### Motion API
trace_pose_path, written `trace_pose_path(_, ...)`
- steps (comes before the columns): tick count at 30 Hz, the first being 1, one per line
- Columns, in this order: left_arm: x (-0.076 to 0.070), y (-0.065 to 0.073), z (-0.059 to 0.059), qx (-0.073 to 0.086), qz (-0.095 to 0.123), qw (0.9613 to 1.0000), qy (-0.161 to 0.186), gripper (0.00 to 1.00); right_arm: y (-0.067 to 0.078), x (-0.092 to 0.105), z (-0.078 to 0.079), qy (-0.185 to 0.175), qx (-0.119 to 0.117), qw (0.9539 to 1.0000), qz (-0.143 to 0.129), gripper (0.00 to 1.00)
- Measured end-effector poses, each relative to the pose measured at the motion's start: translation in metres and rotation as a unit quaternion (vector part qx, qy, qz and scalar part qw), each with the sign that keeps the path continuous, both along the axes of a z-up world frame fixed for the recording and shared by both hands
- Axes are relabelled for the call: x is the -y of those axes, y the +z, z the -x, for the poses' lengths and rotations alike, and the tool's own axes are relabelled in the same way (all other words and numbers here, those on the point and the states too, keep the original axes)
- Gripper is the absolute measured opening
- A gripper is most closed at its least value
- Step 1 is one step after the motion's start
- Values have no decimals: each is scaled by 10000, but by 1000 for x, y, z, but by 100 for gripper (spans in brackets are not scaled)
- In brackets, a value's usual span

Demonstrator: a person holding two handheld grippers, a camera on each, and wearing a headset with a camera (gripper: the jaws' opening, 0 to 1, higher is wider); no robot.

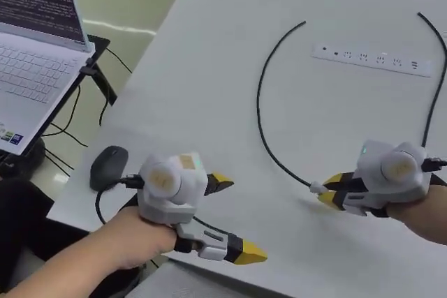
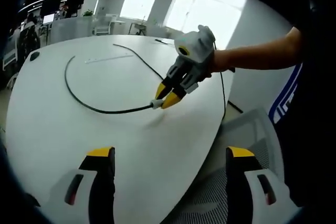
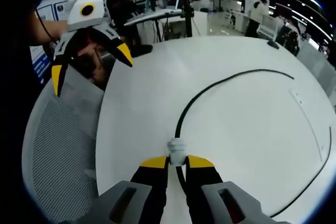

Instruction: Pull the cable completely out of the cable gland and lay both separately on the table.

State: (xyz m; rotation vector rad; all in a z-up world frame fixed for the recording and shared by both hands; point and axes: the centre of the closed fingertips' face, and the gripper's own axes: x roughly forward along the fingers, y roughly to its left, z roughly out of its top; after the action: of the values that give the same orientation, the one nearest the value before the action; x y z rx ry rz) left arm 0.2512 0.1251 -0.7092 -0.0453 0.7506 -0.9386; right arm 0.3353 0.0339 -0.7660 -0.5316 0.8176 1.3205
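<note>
The cable (image 1: 260,102), thin and black, lies on the white table (image 1: 209,68) in one long open arc. It starts out in the middle of the table, bows toward the left edge and comes back to the near edge. On that near end sits the cable gland (image 1: 319,187), a small white ribbed piece, and the cable is still threaded through it. In the right gripper view the black line passes through the gland and on between the jaws.

The right gripper (image 1: 330,190) is clenched on the cable gland just above the tabletop near the near edge. The gland's white nose pokes out past the yellow tips.

The left gripper (image 1: 237,219) hangs at the near edge toward the left corner. Its jaws are spread wide, holding nothing, and it is well apart from the gland.

A white power strip (image 1: 374,59) lies beyond the arc. A dark computer mouse (image 1: 108,167) rests at the left edge.
</note>
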Motion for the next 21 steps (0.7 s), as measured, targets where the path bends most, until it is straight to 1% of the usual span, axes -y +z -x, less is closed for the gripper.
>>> trace_pose_path(1, 2, 1, -1, -17, 22, 10000, -21, 84, 4, 0, 3, -7, -3, 10000, -18, 7)
trace_pose_path(3, 8, 7, -3, 78, 79, 9999, -57, 85, 10, 2, 7, 10, 29, 10000, -42, 7)
trace_pose_path(5, 13, 11, -5, 99, 115, 9998, -104, 85, 15, 2, 12, 10, -9, 10000, -87, 7)
trace_pose_path(8, 19, 15, -5, 160, 62, 9996, -223, 86, 20, 3, 20, 18, -53, 9999, -125, 7)
trace_pose_path(10, 24, 19, -5, 228, 77, 9993, -273, 86, 23, 4, 27, 70, -48, 9999, -121, 7)
trace_pose_path(13, 29, 24, -5, 270, 109, 9991, -308, 86, 29, 4, 36, 113, -67, 9998, -147, 7)
trace_pose_path(16, 33, 26, -6, 266, 196, 9990, -305, 85, 37, 2, 45, 132, -88, 9997, -204, 7)
trace_pose_path(19, 37, 28, -6, 260, 206, 9989, -344, 83, 42, 2, 51, 151, -98, 9996, -233, 7)
trace_pose_path(21, 41, 29, -5, 287, 195, 9986, -400, 83, 45, 2, 54, 154, -110, 9995, -244, 7)
